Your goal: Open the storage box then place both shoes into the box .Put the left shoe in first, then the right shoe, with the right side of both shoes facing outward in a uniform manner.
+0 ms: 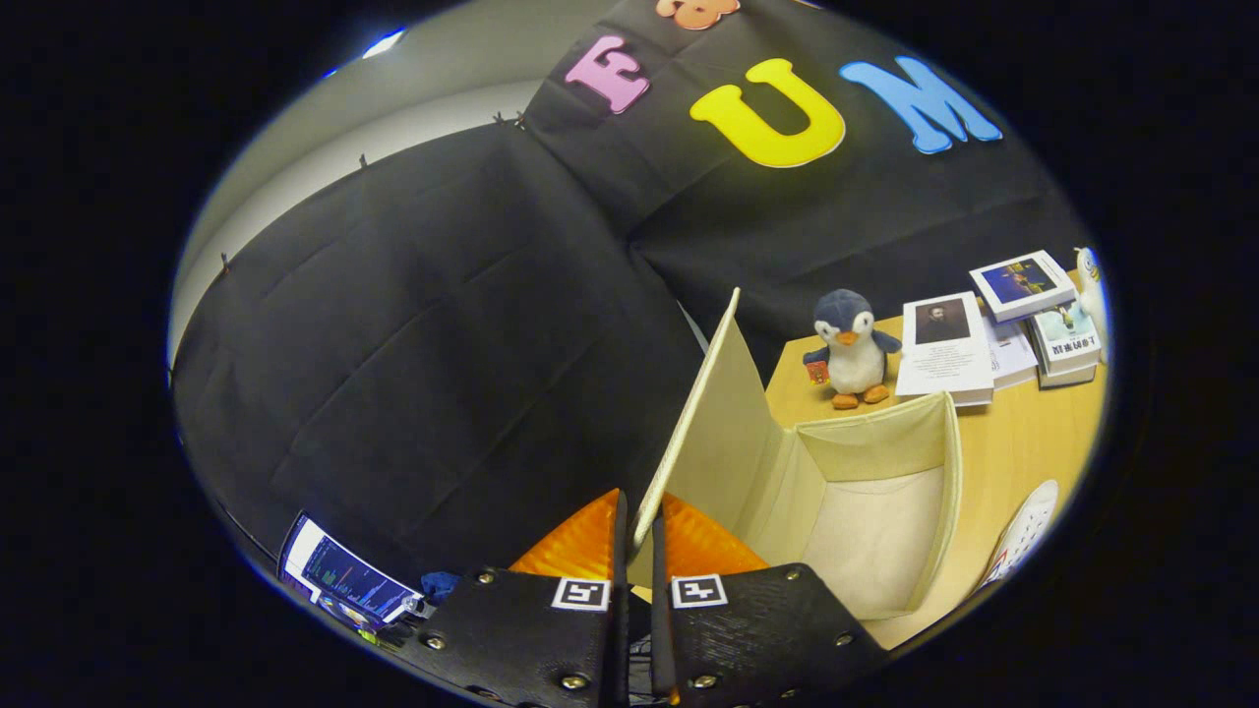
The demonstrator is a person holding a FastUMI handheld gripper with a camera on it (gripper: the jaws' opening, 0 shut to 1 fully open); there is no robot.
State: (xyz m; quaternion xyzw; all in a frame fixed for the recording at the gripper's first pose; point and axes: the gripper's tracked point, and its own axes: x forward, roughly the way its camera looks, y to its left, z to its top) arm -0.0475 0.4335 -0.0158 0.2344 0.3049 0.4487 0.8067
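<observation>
A handheld gripper [637,531] with orange fingers [580,546] has its jaws clamped together on the raised lid [713,413] of a cream fabric storage box [875,511]; the thin edge of the lid runs up and away from between the fingers, standing nearly upright. The box sits open on a light wooden surface [1033,442], just ahead and to the right of the fingers, its pale interior bare. Beside the box, near its right wall, part of a white shoe [1023,536] lies on the surface. Beyond the box stands a small plush penguin [851,349], grey and white with orange feet. To the right of the penguin are several stacked books [993,339]. Down to the left of the gripper, part of a lit screen [344,580] is visible.
</observation>
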